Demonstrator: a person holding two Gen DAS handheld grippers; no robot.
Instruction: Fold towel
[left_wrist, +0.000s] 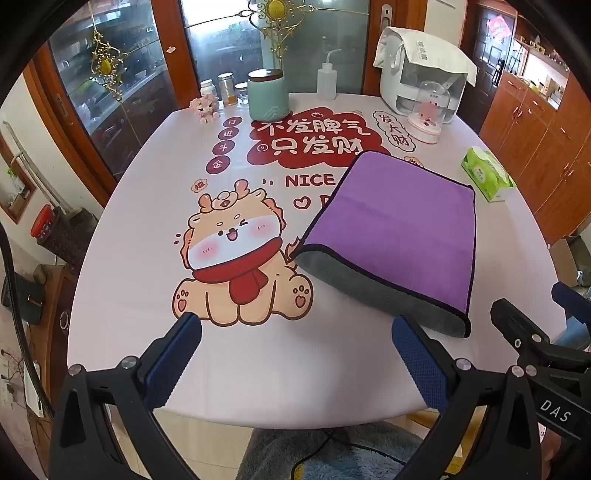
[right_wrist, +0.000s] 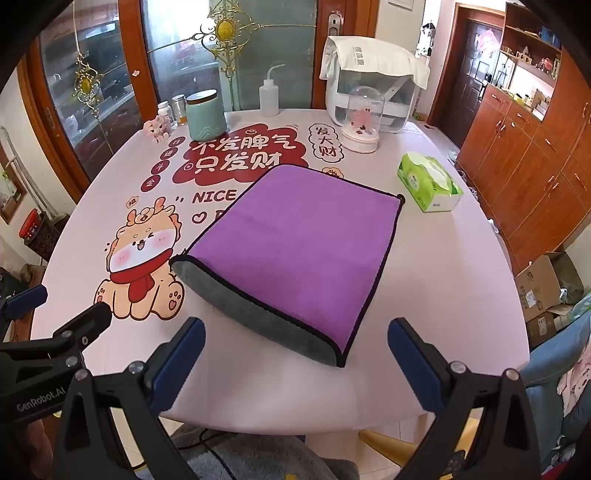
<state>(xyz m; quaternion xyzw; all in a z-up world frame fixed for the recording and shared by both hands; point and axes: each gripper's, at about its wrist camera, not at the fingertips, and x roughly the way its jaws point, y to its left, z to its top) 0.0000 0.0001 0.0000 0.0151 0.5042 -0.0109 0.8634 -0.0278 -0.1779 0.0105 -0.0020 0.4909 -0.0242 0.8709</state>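
Observation:
A purple towel (left_wrist: 399, 229) with a grey underside and dark trim lies folded over on the table; the grey fold faces the near edge. It also shows in the right wrist view (right_wrist: 299, 247). My left gripper (left_wrist: 295, 332) is open and empty, near the table's front edge, left of the towel's near corner. My right gripper (right_wrist: 295, 336) is open and empty, just in front of the towel's grey fold. The right gripper's body shows at the right of the left wrist view (left_wrist: 532, 343); the left gripper's body shows at the left of the right wrist view (right_wrist: 55, 339).
The table (right_wrist: 443, 295) has a pink cloth with a cartoon dragon print (right_wrist: 142, 258). At the back stand a teal jar (right_wrist: 205, 114), a squeeze bottle (right_wrist: 269, 98), a white appliance (right_wrist: 369, 92) and a glass dome (right_wrist: 362, 122). A green tissue pack (right_wrist: 428, 181) lies right of the towel.

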